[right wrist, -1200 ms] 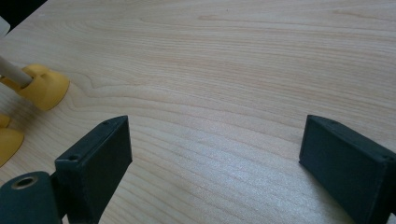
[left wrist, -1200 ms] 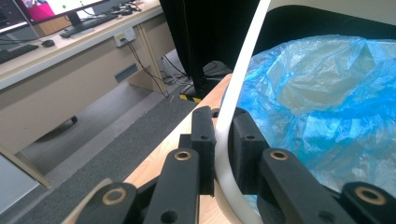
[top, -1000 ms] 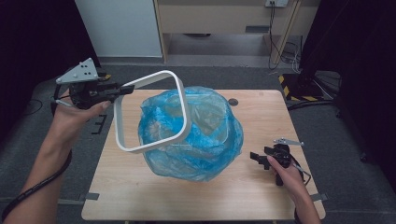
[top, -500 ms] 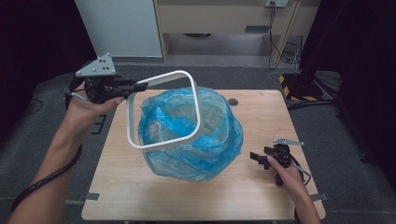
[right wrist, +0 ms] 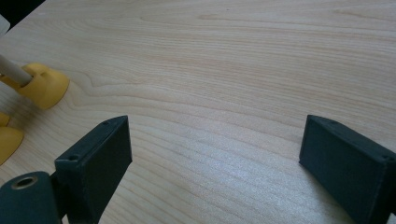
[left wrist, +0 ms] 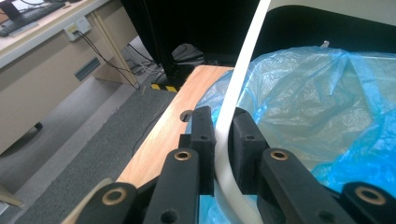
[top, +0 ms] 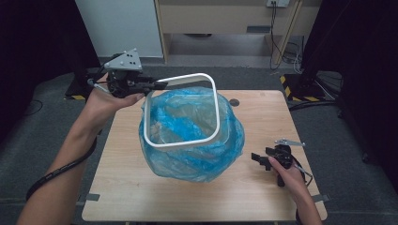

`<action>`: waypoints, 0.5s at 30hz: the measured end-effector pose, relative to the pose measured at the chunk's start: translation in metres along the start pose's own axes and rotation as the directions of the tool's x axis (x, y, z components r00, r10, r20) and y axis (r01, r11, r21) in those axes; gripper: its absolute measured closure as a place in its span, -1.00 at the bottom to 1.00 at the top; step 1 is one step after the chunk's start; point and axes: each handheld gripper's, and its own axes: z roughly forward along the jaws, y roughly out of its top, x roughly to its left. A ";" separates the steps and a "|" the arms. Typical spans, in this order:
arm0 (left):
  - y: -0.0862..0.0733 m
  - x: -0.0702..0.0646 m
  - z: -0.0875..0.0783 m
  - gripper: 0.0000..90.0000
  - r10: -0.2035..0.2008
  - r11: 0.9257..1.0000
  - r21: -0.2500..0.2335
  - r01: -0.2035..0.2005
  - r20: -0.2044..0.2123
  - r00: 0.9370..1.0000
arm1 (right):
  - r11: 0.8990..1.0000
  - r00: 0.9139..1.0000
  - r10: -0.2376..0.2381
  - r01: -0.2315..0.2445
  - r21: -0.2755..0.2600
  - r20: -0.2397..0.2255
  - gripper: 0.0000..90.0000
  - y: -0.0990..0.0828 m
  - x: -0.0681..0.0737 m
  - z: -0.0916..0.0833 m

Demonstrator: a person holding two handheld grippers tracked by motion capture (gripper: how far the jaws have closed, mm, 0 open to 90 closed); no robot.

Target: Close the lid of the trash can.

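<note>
White frame: one. It is a thin hoop, square with round corners, smooth and hard. It is held up in the air, tilted, right over the top of the blue bag.
Blue bag: one. It is thin, see-through plastic, all crinkly and puffy, with the open top facing up. It sits in the middle of the desk.
Left hand-held gripper: one. It is black with a grey three-cornered plate on top. Its two jaws pinch tight on the far left corner of the white frame. In the left gripper view the white bar runs up between the two black pads and touches both.
Right hand-held gripper: one. It is black and rests on the desk near the right front edge, well apart from the blue bag. Its two jaws stand wide apart with bare wood between them.
Desk: one. It has a flat top of light wood with fine lines in the grain. A small round dark hole is near the far edge.
Yellow pieces: three in the right gripper view, round and smooth, at the left edge. A pale stick goes into one of them.
Floor: grey carpet all around the desk.
</note>
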 end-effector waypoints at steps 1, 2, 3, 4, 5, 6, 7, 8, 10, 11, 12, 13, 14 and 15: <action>0.002 0.000 0.002 0.81 0.004 1.000 0.006 -0.004 0.003 1.000 | 1.000 1.000 0.000 0.000 0.000 0.000 -0.80 0.000 0.000 0.000; 0.003 -0.001 0.003 0.81 0.005 1.000 0.006 -0.005 0.006 1.000 | 1.000 1.000 0.000 0.000 0.000 0.000 -0.80 0.000 0.000 0.000; 0.004 -0.001 0.004 0.81 0.007 1.000 0.010 -0.007 0.009 1.000 | 1.000 1.000 0.000 0.000 0.000 0.001 -0.80 0.000 0.000 0.000; 0.005 -0.002 0.006 0.81 -0.002 1.000 0.020 0.002 0.017 1.000 | 1.000 1.000 0.000 0.000 0.000 0.000 -0.80 0.000 0.000 0.000; 0.007 -0.003 0.007 0.81 0.001 1.000 0.024 -0.001 0.020 1.000 | 1.000 1.000 0.000 0.000 0.000 0.000 -0.80 0.000 0.000 0.000; 0.008 -0.003 0.008 0.81 0.004 1.000 0.029 -0.005 0.022 1.000 | 1.000 1.000 0.000 0.000 0.000 0.000 -0.80 0.000 0.000 0.000; 0.009 -0.003 0.010 0.81 0.007 0.999 0.034 -0.008 0.026 1.000 | 1.000 1.000 0.000 0.000 0.000 0.000 -0.80 0.000 0.000 0.000; 0.010 -0.003 0.011 0.81 0.008 0.999 0.037 -0.009 0.027 1.000 | 1.000 1.000 0.000 0.000 0.000 0.001 -0.80 0.000 0.000 0.000; 0.012 -0.002 0.014 0.81 0.010 0.999 0.044 -0.012 0.032 0.999 | 1.000 1.000 -0.001 0.001 0.001 0.002 -0.80 0.000 0.000 0.000; 0.012 -0.002 0.015 0.81 0.011 0.999 0.048 -0.013 0.039 0.999 | 1.000 1.000 0.000 0.000 0.002 0.002 -0.80 0.000 0.000 0.000; 0.013 -0.001 0.017 0.81 0.014 0.998 0.053 -0.016 0.044 0.999 | 1.000 1.000 -0.002 0.002 0.002 0.000 -0.80 0.000 0.000 0.000; 0.013 -0.001 0.019 0.80 0.015 0.998 0.059 -0.018 0.045 0.999 | 1.000 1.000 -0.003 0.003 0.002 0.002 -0.80 0.000 0.000 0.000; 0.013 0.000 0.020 0.81 0.012 0.998 0.065 -0.015 0.046 0.999 | 1.000 1.000 -0.003 0.003 0.002 0.002 -0.80 0.000 0.000 0.000; 0.012 0.001 0.022 0.80 0.013 0.997 0.072 -0.016 0.047 0.999 | 1.000 1.000 -0.003 0.003 0.003 0.002 -0.80 0.000 0.000 0.000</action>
